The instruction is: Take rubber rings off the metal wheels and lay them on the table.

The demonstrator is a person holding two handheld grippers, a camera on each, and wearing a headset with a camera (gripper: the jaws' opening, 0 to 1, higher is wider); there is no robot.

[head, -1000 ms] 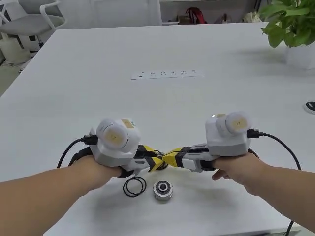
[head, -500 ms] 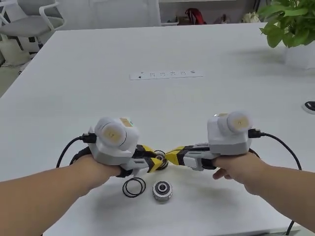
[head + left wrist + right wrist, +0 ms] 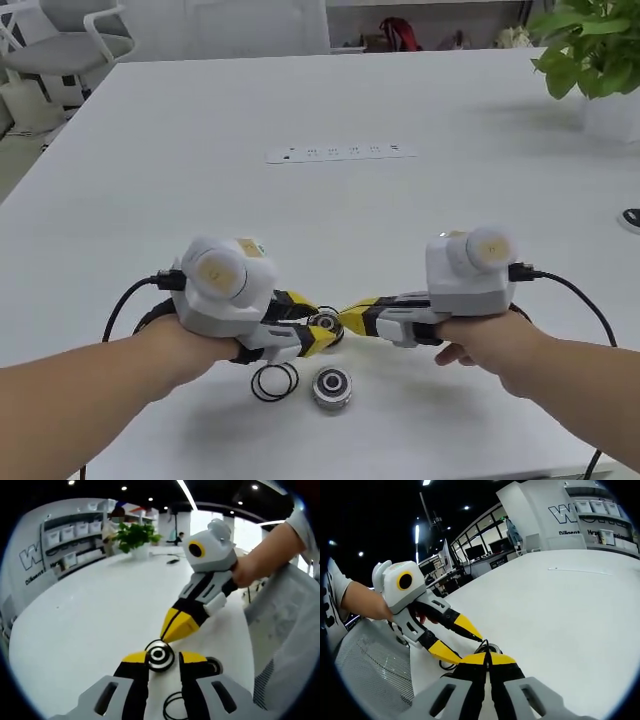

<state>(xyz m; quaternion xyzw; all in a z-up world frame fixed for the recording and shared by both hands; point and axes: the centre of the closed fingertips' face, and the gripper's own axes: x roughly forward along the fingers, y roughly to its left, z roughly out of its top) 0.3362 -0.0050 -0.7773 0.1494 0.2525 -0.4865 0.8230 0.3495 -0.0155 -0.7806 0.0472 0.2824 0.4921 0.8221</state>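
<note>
Left gripper (image 3: pixel 162 658) has its jaws clamped on a wheel (image 3: pixel 159 654), one yellow tip on each side of it, held up off the white table (image 3: pixel 200 180). In the head view the same wheel (image 3: pixel 324 322) sits between the two grippers, near the table's front edge. Right gripper (image 3: pixel 488 659) has its jaws pressed together with no gap at the tips. The tips point at the wheel's rim and are right up against it; cannot tell if a ring is pinched between them. In the left gripper view the right gripper (image 3: pixel 169 632) comes in from upper right, its yellow tip just above the wheel.

Two thin black rubber rings (image 3: pixel 273 381) lie flat on the table, overlapping, below the left gripper (image 3: pixel 312 322). A second wheel (image 3: pixel 331 387) lies flat just right of the rings, close but apart from them, under the point where the grippers meet. The right gripper (image 3: pixel 350 318) sits level with the left, tips nearly meeting.

Farther back, a white power strip (image 3: pixel 340 152) lies mid-table. A potted plant (image 3: pixel 590 45) stands at the far right corner, and an office chair (image 3: pixel 60 40) is beyond the far left edge.
</note>
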